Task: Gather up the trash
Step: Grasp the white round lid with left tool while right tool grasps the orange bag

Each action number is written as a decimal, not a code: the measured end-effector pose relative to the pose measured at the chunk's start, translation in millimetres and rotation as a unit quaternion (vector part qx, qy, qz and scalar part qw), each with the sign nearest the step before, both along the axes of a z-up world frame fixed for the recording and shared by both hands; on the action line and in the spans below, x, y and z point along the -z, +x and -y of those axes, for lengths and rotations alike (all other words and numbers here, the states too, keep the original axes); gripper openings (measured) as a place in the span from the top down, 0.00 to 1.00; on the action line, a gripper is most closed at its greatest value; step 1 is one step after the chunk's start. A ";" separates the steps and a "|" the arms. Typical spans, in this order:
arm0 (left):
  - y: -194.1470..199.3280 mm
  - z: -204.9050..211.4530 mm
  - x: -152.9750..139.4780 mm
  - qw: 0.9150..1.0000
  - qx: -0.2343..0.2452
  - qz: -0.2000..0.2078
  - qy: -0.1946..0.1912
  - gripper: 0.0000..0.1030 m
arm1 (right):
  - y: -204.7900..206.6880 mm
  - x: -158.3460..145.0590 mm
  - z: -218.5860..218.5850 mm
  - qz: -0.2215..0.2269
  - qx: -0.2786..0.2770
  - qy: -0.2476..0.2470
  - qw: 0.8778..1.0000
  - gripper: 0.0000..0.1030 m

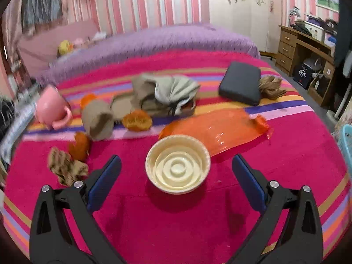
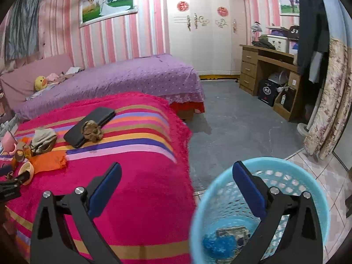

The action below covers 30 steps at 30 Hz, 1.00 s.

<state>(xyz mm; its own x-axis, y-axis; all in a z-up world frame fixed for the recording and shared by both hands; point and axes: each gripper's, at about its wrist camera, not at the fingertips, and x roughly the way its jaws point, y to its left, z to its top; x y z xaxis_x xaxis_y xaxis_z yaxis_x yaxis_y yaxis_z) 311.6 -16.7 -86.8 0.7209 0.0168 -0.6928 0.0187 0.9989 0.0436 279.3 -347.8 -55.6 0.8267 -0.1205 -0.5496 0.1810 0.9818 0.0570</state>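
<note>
My left tongs (image 1: 176, 167) stand wide, empty, straddling the cream bowl (image 1: 177, 164) that sits upright on the red striped blanket (image 1: 154, 220), just in front of the orange plastic sheet (image 1: 216, 129). The bowl looks like a light disposable container: thin wall, probably flexible and easily crushed, smooth rim possibly slippery. I judge the best hold is across the rim, one pad inside and one outside, squeezing gently. My right tongs (image 2: 176, 173) are also wide and empty, hanging partly over the blue basket (image 2: 308, 182) on the floor beside the blanket; it already holds some scraps.
</note>
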 end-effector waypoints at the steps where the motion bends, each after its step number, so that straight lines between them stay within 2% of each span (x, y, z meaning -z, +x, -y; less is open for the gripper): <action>1: 1.5 -2.8 1.1 1.000 0.001 -0.005 -0.013 0.06 | 2.6 0.3 -5.6 -0.001 -0.003 -0.001 1.000 0.05; 3: 5.1 -5.2 3.6 1.000 0.009 -0.013 -0.025 0.09 | 9.8 1.9 -20.7 -0.006 -0.013 -0.004 1.000 0.05; 5: 8.3 -4.4 6.8 0.999 0.013 -0.024 -0.024 0.24 | 15.0 3.8 -33.0 -0.011 -0.023 0.000 1.000 0.05; 6: 9.7 -4.6 8.8 0.999 0.014 -0.032 -0.029 0.35 | 17.8 5.3 -42.0 -0.014 -0.031 0.000 0.999 0.05; 7: 11.1 -6.9 10.7 0.999 0.015 -0.038 -0.034 0.41 | 19.8 6.6 -49.7 -0.017 -0.038 -0.002 0.999 0.05; 10: 6.1 -12.1 7.4 0.999 0.010 -0.033 -0.033 0.41 | 22.4 8.9 -70.6 -0.024 -0.054 -0.017 0.998 0.05; 13: -2.5 -18.3 -2.1 1.000 0.008 -0.013 -0.015 0.41 | 22.8 7.0 -94.2 -0.027 -0.079 -0.016 0.996 0.05; 17: -11.8 -38.8 -15.3 1.000 -0.018 0.023 0.007 0.41 | 31.4 5.6 -126.1 -0.030 -0.104 -0.030 0.994 0.05; 23: -3.0 -76.0 -22.0 0.998 -0.061 0.034 0.005 0.41 | 62.7 19.4 -184.7 -0.065 -0.153 -0.031 0.986 0.05; 27: -1.0 -96.5 -25.7 0.996 -0.080 0.038 -0.011 0.41 | 84.2 32.6 -208.3 -0.088 -0.171 -0.039 0.981 0.06; 30: -2.1 -101.8 -27.8 0.995 -0.087 0.043 -0.003 0.41 | 100.2 45.9 -219.5 -0.126 -0.186 -0.041 0.974 0.20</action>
